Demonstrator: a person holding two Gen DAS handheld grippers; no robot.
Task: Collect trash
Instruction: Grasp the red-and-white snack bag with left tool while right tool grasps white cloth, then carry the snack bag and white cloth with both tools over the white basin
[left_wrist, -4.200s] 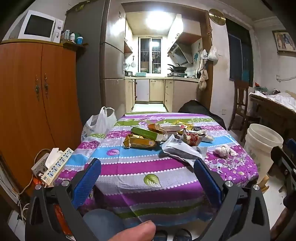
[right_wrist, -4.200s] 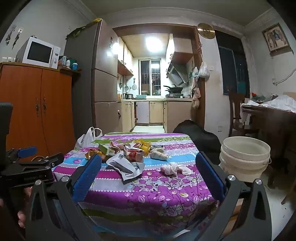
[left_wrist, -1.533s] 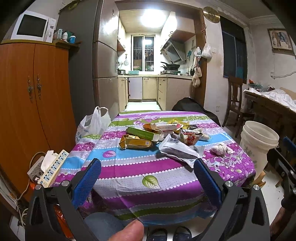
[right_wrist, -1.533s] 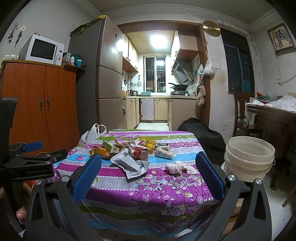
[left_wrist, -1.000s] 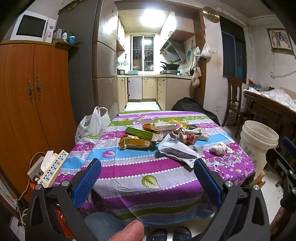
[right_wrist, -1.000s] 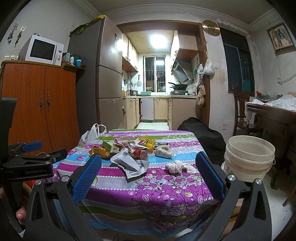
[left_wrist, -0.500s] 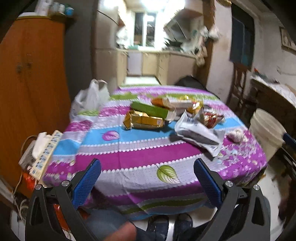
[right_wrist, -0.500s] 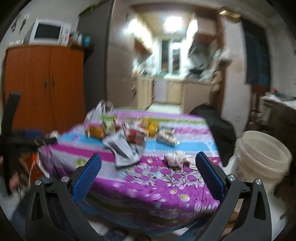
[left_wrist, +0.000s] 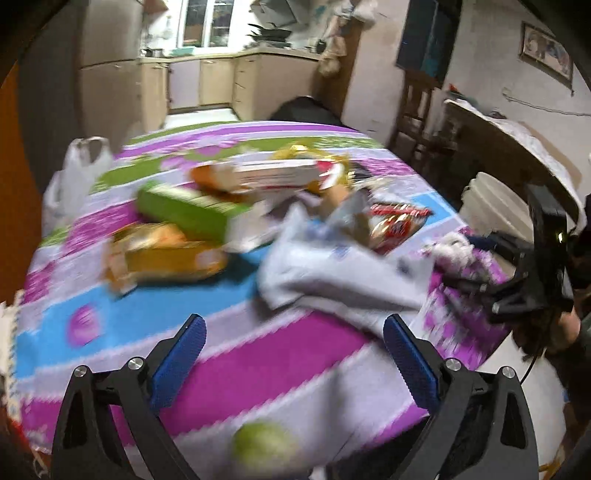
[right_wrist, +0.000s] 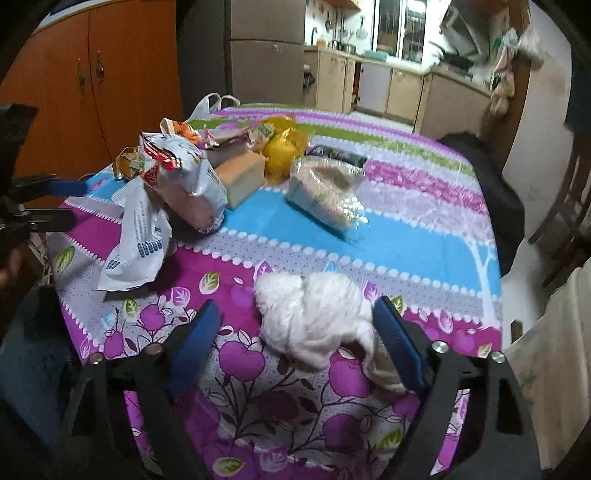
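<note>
A round table with a striped purple cloth (left_wrist: 236, 354) holds a heap of trash: a green box (left_wrist: 188, 210), a yellow wrapper (left_wrist: 162, 254), a white and red carton (left_wrist: 280, 173), a grey plastic bag (left_wrist: 332, 269). My left gripper (left_wrist: 293, 341) is open above the near edge, empty. My right gripper (right_wrist: 295, 325) is open low over the cloth, its pads on either side of a crumpled white tissue wad (right_wrist: 314, 314). A clear bag of grains (right_wrist: 328, 192), a yellow bag (right_wrist: 284, 144) and a silver snack bag (right_wrist: 184, 181) lie beyond.
A white bucket (left_wrist: 495, 206) stands on the floor right of the table; its edge shows in the right wrist view (right_wrist: 554, 354). A white plastic bag (left_wrist: 74, 177) hangs at the table's far left. Wooden cabinet (right_wrist: 103, 74) left, chair (left_wrist: 417, 110) and dark table at right.
Both grippers have moved forward and down over the table. My right gripper now straddles the tissue wad, which was far off before. The left view is blurred from motion.
</note>
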